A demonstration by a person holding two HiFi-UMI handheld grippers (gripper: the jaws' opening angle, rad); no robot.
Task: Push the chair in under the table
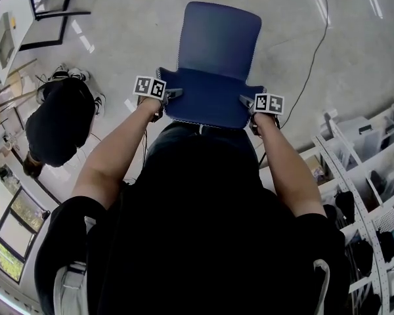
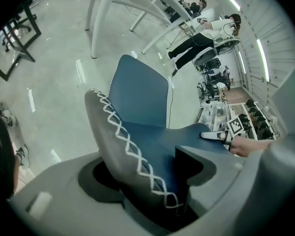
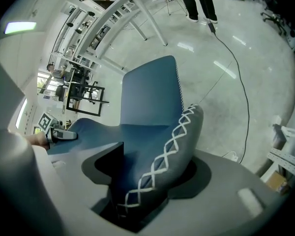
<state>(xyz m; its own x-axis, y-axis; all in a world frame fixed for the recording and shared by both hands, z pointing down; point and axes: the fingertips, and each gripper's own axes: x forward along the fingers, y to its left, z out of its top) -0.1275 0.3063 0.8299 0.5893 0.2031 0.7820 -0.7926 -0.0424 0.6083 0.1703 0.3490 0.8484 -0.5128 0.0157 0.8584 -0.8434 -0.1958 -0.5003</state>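
A blue chair [image 1: 217,51] stands on the grey floor in front of me, its seat away from me and its backrest toward me. My left gripper [image 1: 173,96] grips the backrest's left edge, my right gripper [image 1: 246,102] its right edge. In the left gripper view the padded edge with white cross stitching [image 2: 132,146] fills the gap of the left gripper [image 2: 147,181]. The right gripper view shows the same stitched edge [image 3: 172,141] wedged in the right gripper [image 3: 142,181]. A white table's legs [image 2: 103,14] rise beyond the chair [image 3: 147,102].
A black cable [image 1: 315,51] trails over the floor right of the chair. Shelving with boxes [image 1: 368,176] stands at the right. A person in dark clothes [image 1: 59,120] is at the left, by a black-framed table [image 1: 49,12]. Another person [image 2: 196,41] stands farther back.
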